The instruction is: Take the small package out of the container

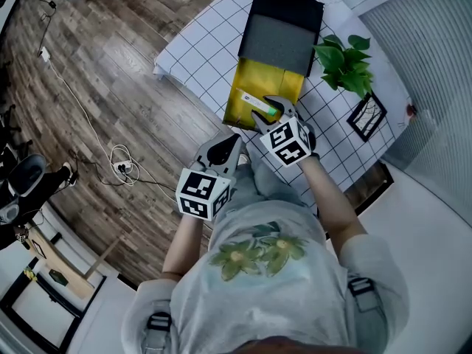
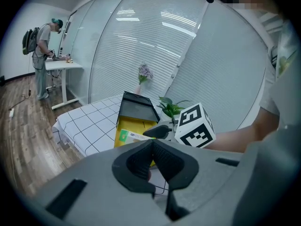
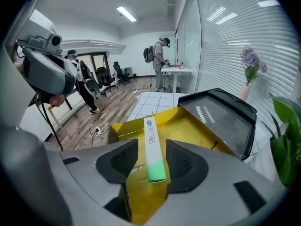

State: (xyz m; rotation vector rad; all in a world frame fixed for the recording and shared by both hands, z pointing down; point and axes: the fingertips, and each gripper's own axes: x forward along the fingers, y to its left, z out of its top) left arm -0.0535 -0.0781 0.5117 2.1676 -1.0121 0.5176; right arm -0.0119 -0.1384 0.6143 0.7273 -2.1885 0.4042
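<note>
Left gripper [image 2: 151, 150], short of the container [image 1: 251, 76], has its fingers pressed together on nothing. Right gripper [image 3: 152, 149] fingers stand spread either side of the small package [image 3: 151, 131], which lies at the container's near rim: ungripped, not yet out.

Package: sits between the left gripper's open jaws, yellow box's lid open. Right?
Wrong gripper. The package sits between the right gripper's open jaws, untouched by the pads, as the right gripper view shows. The yellow box's lid is open.
</note>
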